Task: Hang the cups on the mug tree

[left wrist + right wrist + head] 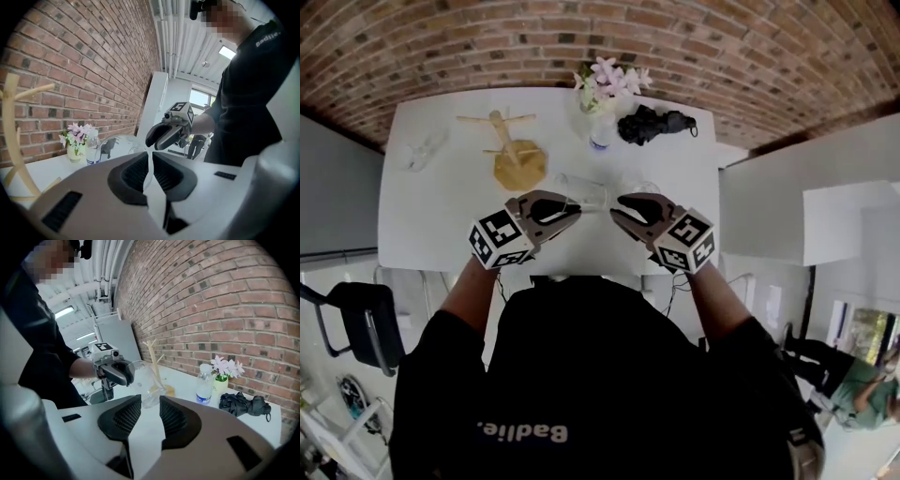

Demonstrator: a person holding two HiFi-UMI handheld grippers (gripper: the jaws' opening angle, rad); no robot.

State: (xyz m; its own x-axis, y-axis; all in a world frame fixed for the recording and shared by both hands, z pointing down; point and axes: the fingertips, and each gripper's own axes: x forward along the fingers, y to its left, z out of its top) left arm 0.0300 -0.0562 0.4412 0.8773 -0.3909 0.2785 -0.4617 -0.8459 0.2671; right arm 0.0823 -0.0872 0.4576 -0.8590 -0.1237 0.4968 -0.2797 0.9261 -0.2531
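Note:
The wooden mug tree [517, 150] stands bare at the back left of the white table [441, 225]; it also shows as the mug tree [153, 357] in the right gripper view. My left gripper [573, 208] is shut on the wall of a clear glass cup [144, 380] and holds it above the table's middle. In the left gripper view the cup [119, 145] is a faint outline past the jaws of the left gripper [150, 159]. Facing the cup, my right gripper [150, 401] is open, its pads off the glass. A second clear cup [642, 189] sits by the right gripper [617, 212].
A vase of pink flowers [607, 86], a water bottle [600, 136] and a folded black umbrella [654, 124] stand along the back edge by the brick wall. Another clear glass [422, 150] lies at the far left. A black chair [356, 323] stands left of the table.

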